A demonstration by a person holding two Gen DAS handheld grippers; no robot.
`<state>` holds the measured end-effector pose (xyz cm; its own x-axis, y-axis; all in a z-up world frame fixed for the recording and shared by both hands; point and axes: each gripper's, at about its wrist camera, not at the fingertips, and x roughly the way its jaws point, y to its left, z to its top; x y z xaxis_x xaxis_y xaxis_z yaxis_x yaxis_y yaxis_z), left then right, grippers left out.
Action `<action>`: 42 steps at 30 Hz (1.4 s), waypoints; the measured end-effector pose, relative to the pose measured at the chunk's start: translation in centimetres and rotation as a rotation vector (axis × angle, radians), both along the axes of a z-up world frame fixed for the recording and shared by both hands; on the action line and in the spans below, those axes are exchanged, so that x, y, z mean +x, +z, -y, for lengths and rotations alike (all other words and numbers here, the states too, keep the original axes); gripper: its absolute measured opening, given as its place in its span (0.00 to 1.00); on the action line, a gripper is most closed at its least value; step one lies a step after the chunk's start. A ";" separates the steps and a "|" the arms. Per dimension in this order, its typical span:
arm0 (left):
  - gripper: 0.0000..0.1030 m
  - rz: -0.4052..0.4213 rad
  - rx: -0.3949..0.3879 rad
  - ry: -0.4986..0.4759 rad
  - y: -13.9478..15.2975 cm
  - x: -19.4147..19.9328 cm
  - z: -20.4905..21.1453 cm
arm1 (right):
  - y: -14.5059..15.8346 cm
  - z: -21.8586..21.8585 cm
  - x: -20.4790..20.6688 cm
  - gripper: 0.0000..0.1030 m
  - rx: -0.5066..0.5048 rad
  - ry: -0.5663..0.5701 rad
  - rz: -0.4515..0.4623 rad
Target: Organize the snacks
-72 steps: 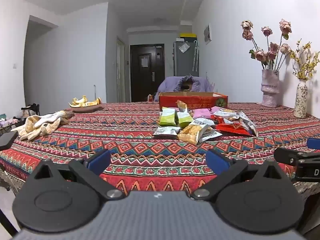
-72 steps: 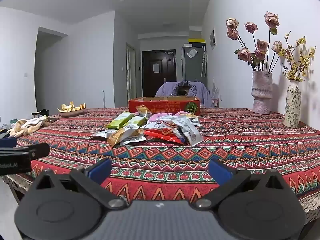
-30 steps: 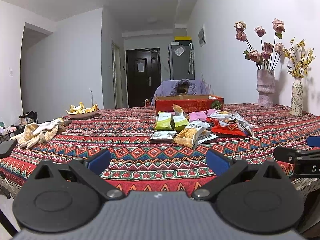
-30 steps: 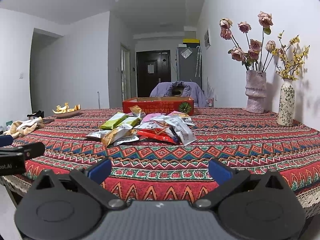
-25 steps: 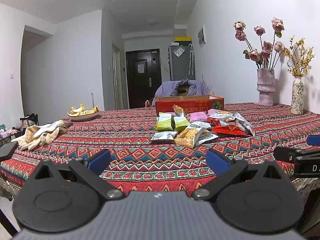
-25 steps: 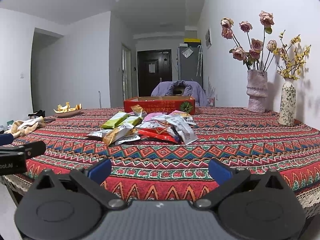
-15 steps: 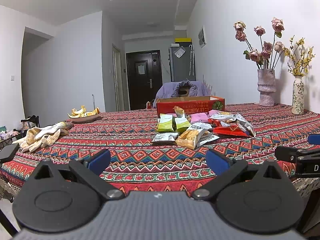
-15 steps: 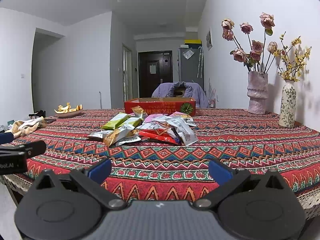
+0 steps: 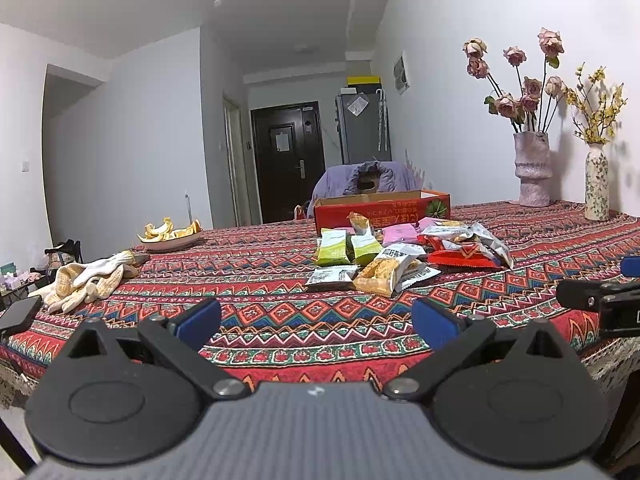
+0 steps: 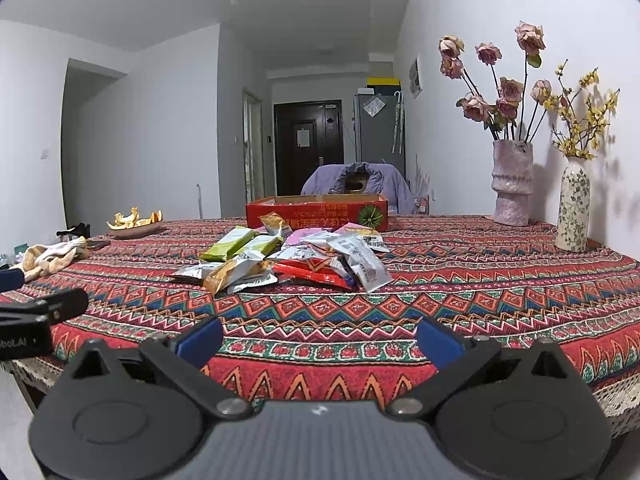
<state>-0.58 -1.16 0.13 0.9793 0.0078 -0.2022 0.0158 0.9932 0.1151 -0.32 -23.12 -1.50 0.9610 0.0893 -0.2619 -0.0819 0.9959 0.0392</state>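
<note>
Mid-desk, a loose heap of snack packets (image 10: 288,262) lies just in front of a shallow red cardboard box (image 10: 316,211), with nothing yet lifted. Both tools hang back at the near edge, well apart from the pile: the left tool (image 9: 316,320) and the right tool (image 10: 320,338) each have their blue-padded fingers spread wide and empty.

The likeliest trouble lies in the packets themselves. They are flat, slick foil and plastic pillows, overlapping at odd angles, so a pinch on one could drag a neighbour along or let the film slide out between the pads. A grip that lands on a puffed middle may crush what is inside. The green packets (image 9: 346,246) lean against each other, and the long red packet (image 10: 316,274) is pinned under silver ones.

Beneath them, a woven red desk cloth (image 10: 480,300) with zigzag bands could snag or ruck under a low fingertip. Farther out stand a ribbed pink vase of dried roses (image 10: 512,182), a slim floral vase (image 10: 573,208), crumpled knit gloves (image 9: 86,280) and a dish of peels (image 9: 170,236).
</note>
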 end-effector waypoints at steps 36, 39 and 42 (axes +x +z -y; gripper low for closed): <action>1.00 -0.056 -0.009 -0.006 -0.4 2.3 -0.2 | -0.2 0.1 2.0 1.00 -0.001 0.005 0.007; 1.00 -0.089 -0.038 -0.016 -0.6 3.5 -0.4 | -0.4 0.4 3.3 1.00 0.020 0.007 -0.012; 1.00 -0.118 -0.036 -0.024 -0.5 5.0 -0.4 | -0.4 0.4 4.6 1.00 0.009 0.019 -0.040</action>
